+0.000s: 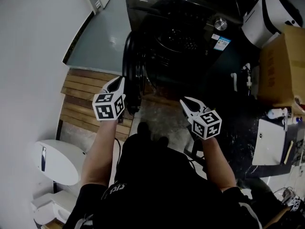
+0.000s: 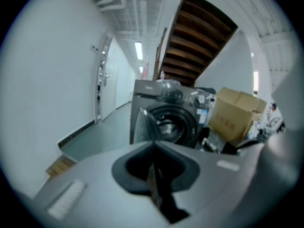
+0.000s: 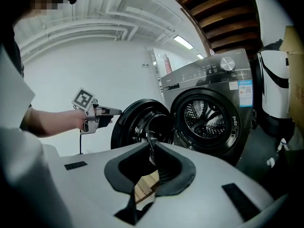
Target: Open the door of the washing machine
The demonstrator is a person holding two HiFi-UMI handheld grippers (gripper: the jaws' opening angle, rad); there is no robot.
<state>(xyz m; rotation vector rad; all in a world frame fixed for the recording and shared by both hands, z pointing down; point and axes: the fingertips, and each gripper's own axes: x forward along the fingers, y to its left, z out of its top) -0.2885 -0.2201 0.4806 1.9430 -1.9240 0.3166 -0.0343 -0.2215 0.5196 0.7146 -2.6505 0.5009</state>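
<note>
straight ahead on the floor, the washing machine [image 1: 190,32] has its door [image 1: 129,61] standing wide to the left, drum [image 3: 209,118] exposed. the left gripper [image 1: 119,81] sits just beside the door's outer rim, fingers together on nothing. the right gripper [image 1: 184,100] hangs apart, fingers likewise together and empty. to finish well, nudge the rim gently along its hinge arc, never jabbing.

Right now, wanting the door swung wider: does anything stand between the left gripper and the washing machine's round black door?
Nothing visible; the left gripper, jaws shut, is close beside the round black door.
</note>
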